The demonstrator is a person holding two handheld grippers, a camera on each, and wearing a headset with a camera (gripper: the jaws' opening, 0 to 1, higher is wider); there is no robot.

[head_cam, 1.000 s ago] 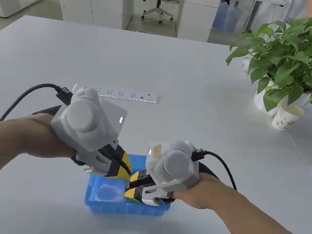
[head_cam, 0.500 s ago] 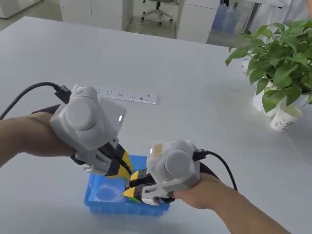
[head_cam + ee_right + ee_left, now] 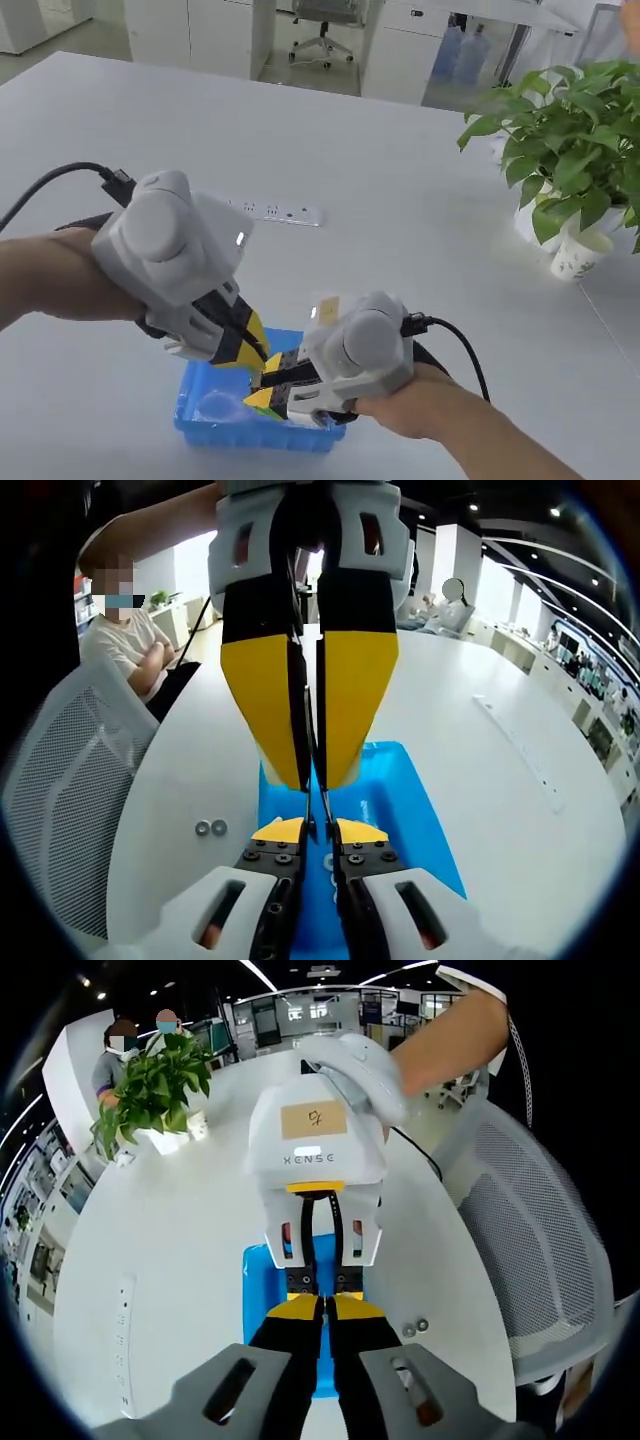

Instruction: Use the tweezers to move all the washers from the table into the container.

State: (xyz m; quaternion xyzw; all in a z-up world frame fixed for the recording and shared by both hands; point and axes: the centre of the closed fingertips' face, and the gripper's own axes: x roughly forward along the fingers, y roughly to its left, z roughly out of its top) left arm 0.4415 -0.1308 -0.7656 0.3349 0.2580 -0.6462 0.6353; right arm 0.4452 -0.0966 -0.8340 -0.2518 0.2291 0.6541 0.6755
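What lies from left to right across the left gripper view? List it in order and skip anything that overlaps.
power strip → right gripper → washers → mesh chair

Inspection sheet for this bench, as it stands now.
Surface: pale grey table.
Job's things: blue container under both grippers; two washers on the table beside it; tweezers, a thin strip between the left tongs.
Clutter: power strip; paper cup.
Grippers: left gripper shut on the tweezers; right gripper facing it, tongs close around the tweezers' tip, contact unclear.
Cables: black cable from the left gripper; another cable from the right.
Surroundings: potted plant; mesh chair; seated people behind.
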